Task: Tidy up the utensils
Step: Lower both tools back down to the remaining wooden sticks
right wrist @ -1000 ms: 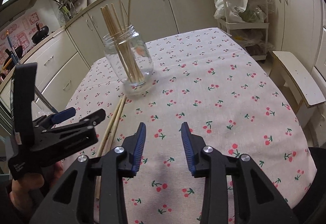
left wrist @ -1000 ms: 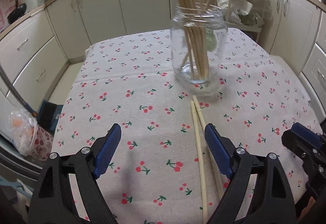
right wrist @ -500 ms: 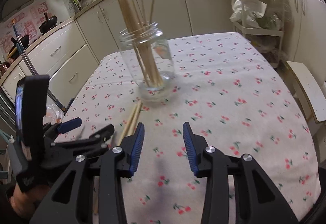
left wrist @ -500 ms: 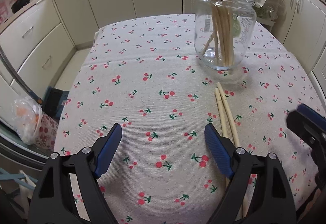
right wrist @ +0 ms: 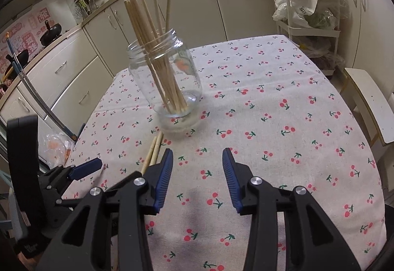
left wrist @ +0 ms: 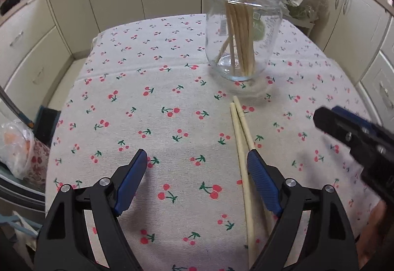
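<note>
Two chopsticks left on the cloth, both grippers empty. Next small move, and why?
Probably lower the left gripper onto the loose chopsticks and shift slightly right: its jaws stand wide open and the pair lies by its right finger, short of the jar. The right gripper, jaws just opening, has only cloth between them.

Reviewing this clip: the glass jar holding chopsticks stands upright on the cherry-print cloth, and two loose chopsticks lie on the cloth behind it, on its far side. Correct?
Not quite. The two loose chopsticks lie in front of the glass jar, on its near side, as the left wrist view shows. The jar is upright on the cherry-print cloth, as stated.
</note>
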Action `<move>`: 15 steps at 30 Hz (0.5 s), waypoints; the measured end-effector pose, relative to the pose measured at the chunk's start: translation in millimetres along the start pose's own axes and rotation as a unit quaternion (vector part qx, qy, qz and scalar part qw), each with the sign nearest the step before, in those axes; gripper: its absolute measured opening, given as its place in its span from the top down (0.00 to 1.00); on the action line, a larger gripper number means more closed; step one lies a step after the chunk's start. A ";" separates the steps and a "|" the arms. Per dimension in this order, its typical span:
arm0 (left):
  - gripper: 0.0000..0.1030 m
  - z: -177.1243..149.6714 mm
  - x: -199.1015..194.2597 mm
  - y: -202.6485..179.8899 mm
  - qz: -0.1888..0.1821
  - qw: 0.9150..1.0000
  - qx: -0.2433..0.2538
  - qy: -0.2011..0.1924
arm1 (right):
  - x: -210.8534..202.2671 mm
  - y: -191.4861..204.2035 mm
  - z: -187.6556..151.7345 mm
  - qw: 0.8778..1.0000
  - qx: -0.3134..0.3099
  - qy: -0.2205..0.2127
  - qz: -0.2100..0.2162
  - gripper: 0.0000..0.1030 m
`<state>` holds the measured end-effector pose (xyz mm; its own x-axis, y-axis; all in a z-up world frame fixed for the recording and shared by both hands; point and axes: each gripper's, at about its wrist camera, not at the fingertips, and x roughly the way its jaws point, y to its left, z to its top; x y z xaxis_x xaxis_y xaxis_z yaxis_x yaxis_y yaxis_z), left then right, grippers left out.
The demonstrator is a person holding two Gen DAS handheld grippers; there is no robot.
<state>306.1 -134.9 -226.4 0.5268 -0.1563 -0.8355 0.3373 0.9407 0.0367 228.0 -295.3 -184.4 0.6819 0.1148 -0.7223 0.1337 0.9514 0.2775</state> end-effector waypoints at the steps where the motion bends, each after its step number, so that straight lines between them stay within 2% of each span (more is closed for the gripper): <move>1: 0.22 -1.3 1.1 -0.2 0.003 1.000 0.005 0.002 | 0.3 0.6 0.8 1.000 -0.001 0.000 0.000 0.60; 6: 0.22 -1.9 -4.6 12.2 0.025 1.000 -0.004 0.003 | 13.0 12.0 4.9 1.000 -0.027 0.015 0.001 0.60; 11: 0.23 -7.1 -9.2 32.3 0.028 0.999 -0.019 0.010 | 37.1 39.0 1.9 0.997 -0.069 0.037 0.019 0.60; 15: 0.22 -10.3 -10.9 40.8 0.031 0.999 -0.021 0.011 | 52.6 56.5 3.0 0.993 -0.102 0.052 0.020 0.69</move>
<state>306.1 -91.7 -221.4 0.5273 -0.0917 -0.8447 0.2718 0.9601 0.0654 273.6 -236.4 -204.8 0.6041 0.1717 -0.7782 -0.0469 0.9825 0.1803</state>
